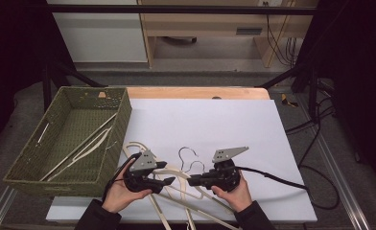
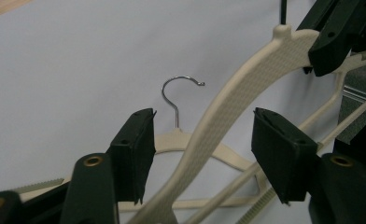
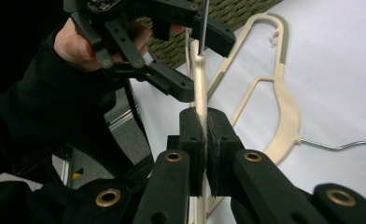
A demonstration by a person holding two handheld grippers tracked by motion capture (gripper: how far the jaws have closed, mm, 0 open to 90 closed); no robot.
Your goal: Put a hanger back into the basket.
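Observation:
A cream plastic hanger [image 2: 246, 88] is held off the white sheet between both grippers. My right gripper [image 3: 203, 126] is shut on one arm of it, its jaws pressed flat on the thin plastic. My left gripper [image 2: 204, 140] stands open, with the same hanger's [image 3: 199, 79] arm running through the gap and touching neither jaw. In the high view the left gripper [image 1: 169, 173] and right gripper [image 1: 192, 181] face each other near the sheet's front edge. A second cream hanger [image 2: 186, 142] with a metal hook [image 2: 179, 91] lies flat on the sheet behind them.
A green woven basket [image 1: 123, 120] at the left holds pale hangers [image 1: 85, 143]. More hangers [image 1: 133, 148] lie on the white sheet [image 1: 215, 120] beside the basket and toward the front edge. The right gripper's cable [image 1: 282, 179] trails off to the right.

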